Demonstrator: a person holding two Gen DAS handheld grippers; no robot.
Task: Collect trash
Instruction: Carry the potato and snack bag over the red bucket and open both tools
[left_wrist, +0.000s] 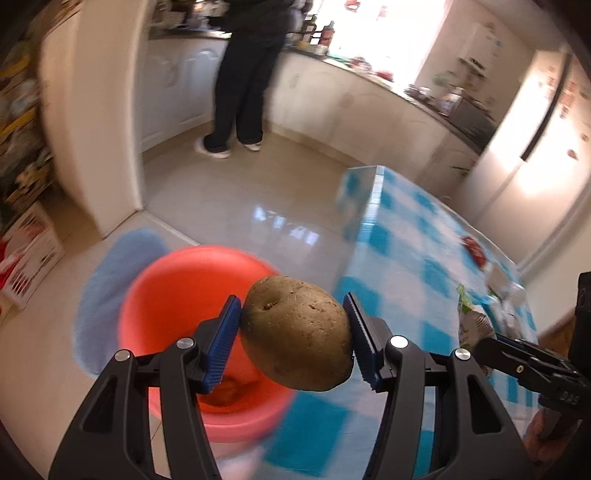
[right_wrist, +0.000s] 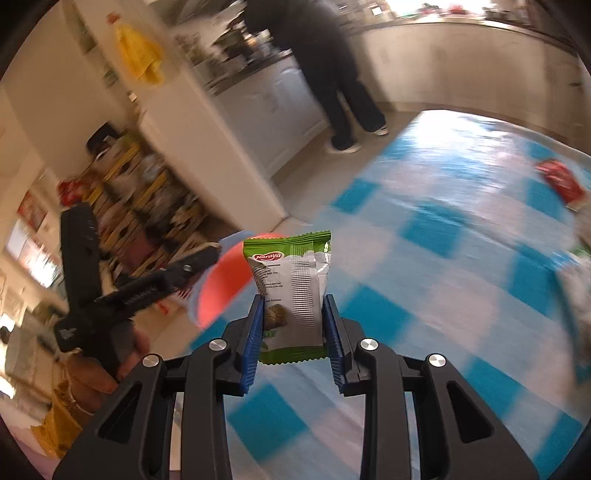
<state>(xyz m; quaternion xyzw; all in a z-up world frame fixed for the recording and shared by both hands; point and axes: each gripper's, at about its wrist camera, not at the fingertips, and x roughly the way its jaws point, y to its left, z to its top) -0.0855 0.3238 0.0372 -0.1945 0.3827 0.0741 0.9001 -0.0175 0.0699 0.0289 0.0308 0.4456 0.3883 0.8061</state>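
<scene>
Nearest, the left gripper (left_wrist: 291, 338) clamps one potato (left_wrist: 297, 332) above one red bucket (left_wrist: 173, 295) on the floor. Meanwhile the right gripper (right_wrist: 293, 332) pinches one green snack wrapper (right_wrist: 290, 295) over the checked tablecloth (right_wrist: 424, 258), where one red wrapper (right_wrist: 561, 181) lies farther off. Beyond, one person (left_wrist: 247, 74) stands at the counter.

Readable: "Naraya", white letters on red oval, upper left of green-and-silver snack packet (right_wrist: 291, 295). Smaller print below it too blurred to read. Possibly "DAS" embossed on black gripper body (left_wrist: 554, 376), far right of left wrist view. Nothing else legible.
</scene>
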